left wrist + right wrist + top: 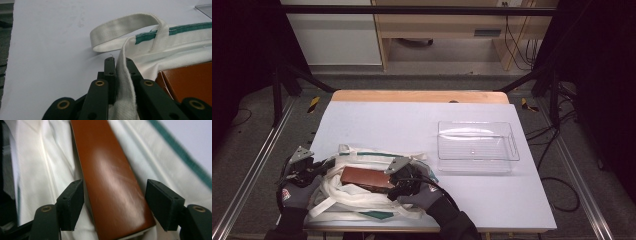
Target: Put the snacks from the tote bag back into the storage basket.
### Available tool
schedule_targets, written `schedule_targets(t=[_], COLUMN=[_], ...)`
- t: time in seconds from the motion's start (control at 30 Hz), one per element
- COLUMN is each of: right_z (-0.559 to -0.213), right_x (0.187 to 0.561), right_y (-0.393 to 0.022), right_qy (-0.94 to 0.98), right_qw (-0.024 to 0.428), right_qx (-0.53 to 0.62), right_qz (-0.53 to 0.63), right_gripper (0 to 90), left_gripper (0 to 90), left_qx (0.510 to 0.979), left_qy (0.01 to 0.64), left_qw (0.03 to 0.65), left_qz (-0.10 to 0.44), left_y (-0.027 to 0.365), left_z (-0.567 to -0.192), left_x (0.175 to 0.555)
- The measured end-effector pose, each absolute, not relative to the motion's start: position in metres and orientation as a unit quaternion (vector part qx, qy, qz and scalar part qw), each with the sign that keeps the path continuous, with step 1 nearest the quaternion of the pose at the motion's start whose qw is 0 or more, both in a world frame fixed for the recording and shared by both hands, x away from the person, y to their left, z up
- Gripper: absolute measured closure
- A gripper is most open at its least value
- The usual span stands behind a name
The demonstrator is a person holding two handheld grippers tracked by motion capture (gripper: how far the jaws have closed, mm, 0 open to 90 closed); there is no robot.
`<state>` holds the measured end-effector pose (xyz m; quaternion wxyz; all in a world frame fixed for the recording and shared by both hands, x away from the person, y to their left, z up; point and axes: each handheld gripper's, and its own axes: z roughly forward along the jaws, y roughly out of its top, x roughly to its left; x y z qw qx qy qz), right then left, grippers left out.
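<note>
**Brown box between our right jaws**

The brown box [112,182] lies on the white bag [362,197] near the surface's front-left corner, its long axis running straight away from our right hand-held gripper [115,205], spread around it untouching. Our left hand-held gripper [121,72] pinches the bag's rim.

- The right gripper [113,205] holds its two black jaws wide apart, one on each side of a glossy brown box [110,177].
- Neither pad touches the box.
- The box lies lengthwise on a crumpled white cloth bag [42,162] edged with a green trim [182,152].
</note>
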<state>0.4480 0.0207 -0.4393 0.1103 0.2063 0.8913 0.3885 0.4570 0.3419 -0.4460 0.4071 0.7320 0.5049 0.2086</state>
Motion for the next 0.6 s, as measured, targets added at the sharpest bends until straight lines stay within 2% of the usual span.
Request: schedule_targets(t=[0.1, 0.4, 0.6], right_z=[-0.434, -0.453, -0.454], right_x=[0.45, 0.457, 0.463], right_y=[0.025, 0.042, 0.044], right_qy=[0.884, 0.905, 0.912], right_qw=[0.11, 0.109, 0.095], right_qx=[0.205, 0.179, 0.166], right_qz=[0.405, 0.371, 0.362], right_gripper=[32.5, 29.6, 37.0], left_gripper=[82.7, 82.6, 82.6], left_qx=[0.733, 0.734, 0.732], left_qy=[0.504, 0.503, 0.504], left_qw=[0.406, 0.407, 0.409], left_qz=[0.209, 0.208, 0.206], left_y=[0.342, 0.341, 0.341], left_z=[-0.446, -0.447, -0.448], left_x=[0.457, 0.457, 0.457])
